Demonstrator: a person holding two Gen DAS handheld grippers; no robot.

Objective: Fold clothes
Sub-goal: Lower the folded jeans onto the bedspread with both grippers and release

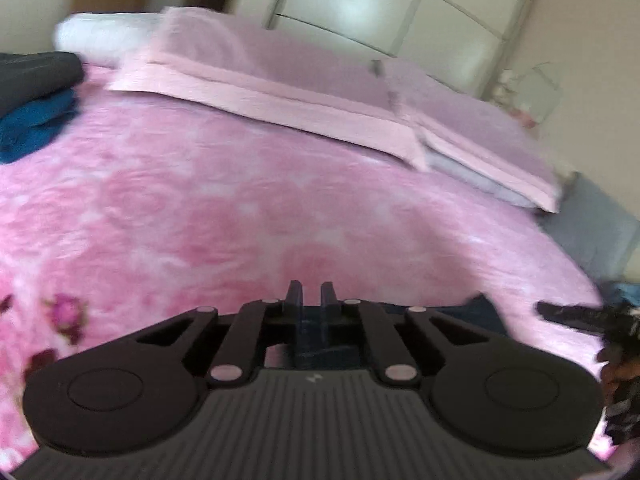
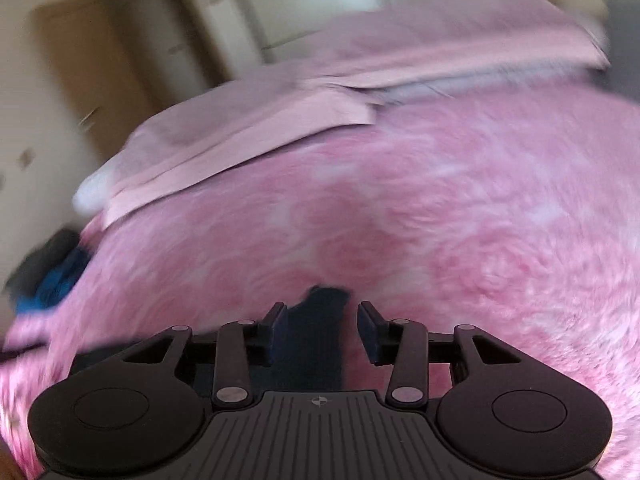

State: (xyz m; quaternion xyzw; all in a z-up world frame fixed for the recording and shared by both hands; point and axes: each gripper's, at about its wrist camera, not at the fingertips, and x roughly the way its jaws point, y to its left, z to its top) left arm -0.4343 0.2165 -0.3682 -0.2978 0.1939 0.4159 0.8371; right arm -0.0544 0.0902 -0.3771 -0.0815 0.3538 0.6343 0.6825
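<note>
Left wrist: left gripper (image 1: pixel 311 294) pinches dark cloth (image 1: pixel 316 340) | right gripper (image 2: pixel 320 322) half-open, cloth (image 2: pixel 316 320) seemingly loose | we regrip, lift evenly.

— What carries everything here?

— A bed (image 1: pixel 248 208) under a fluffy pink blanket (image 2: pixel 460 216) with a rose print.

— What lies on it?

— Two pale pink pillows (image 1: pixel 304 80) side by side along the far end. A dark grey garment (image 1: pixel 36 76) sits on a teal one (image 1: pixel 36 124) at the left edge. A dark navy cloth (image 2: pixel 316 336) lies near the front.
</note>
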